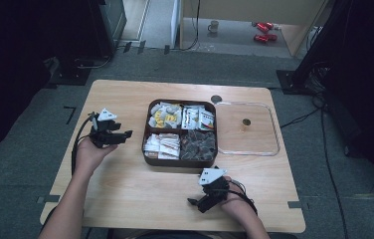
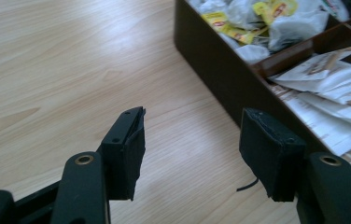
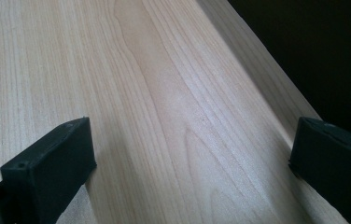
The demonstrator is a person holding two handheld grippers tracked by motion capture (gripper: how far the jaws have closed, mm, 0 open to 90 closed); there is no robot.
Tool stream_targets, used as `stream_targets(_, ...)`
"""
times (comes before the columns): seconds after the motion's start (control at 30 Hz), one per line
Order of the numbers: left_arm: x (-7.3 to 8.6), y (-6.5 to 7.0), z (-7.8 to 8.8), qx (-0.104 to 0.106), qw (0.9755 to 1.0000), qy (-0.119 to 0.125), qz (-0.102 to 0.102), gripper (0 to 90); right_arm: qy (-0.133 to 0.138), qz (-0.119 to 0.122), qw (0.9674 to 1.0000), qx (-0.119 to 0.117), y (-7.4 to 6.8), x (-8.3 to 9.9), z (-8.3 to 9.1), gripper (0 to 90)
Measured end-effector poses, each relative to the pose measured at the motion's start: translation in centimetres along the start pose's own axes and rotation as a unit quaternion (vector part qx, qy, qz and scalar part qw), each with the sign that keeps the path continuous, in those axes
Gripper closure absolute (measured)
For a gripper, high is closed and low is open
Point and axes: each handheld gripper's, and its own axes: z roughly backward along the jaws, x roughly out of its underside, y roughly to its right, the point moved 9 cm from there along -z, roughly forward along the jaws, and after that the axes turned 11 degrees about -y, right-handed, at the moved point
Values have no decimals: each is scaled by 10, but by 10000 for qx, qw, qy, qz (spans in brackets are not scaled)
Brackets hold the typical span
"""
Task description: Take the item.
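The brown divided box [image 1: 180, 159] sits mid-surface, ahead and to the right of the left gripper's [image 1: 125, 135] jaws, its dark side wall running away along their line of sight; in the left gripper view that wall [image 2: 220, 70] passes just beyond the right-hand jaw. The left gripper is clearly the nearer one, level with the box's near-left compartments and a short reach from the rim. Its jaws stand apart with nothing between them. The right gripper [image 1: 194, 202] rests well back near the front edge of the pale wood-grain surface [image 1: 125, 189], jaws spread wide and empty, pointing away from the box. To the box's far side lies a clear, shallow plastic lid [image 1: 274, 124], rounded at the corners. Inside the box, the compartment closest to the left jaws holds flat white paper sachets [image 2: 332, 88], soft and overlapping; the one beyond it holds crinkled yellow-labelled tea bags [image 2: 257, 18]. A dip over the rim looks the likeliest next move.
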Motion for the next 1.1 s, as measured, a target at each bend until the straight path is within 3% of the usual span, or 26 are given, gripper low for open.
stream_targets(0.13,-6,12,1,211,9997,95,-78,440,-1,0,10000,2,0,0,0,0)
stream_targets(0.37,-14,25,4,328,9988,211,-301,480,-1,-23,10000,11,0,0,0,0)
stream_targets(0.8,-29,57,-11,597,9945,97,-859,534,-3,-49,10000,28,0,0,0,0)
stream_targets(1.1,-35,68,-19,824,9918,40,-975,559,-1,-43,10000,23,0,0,0,0)
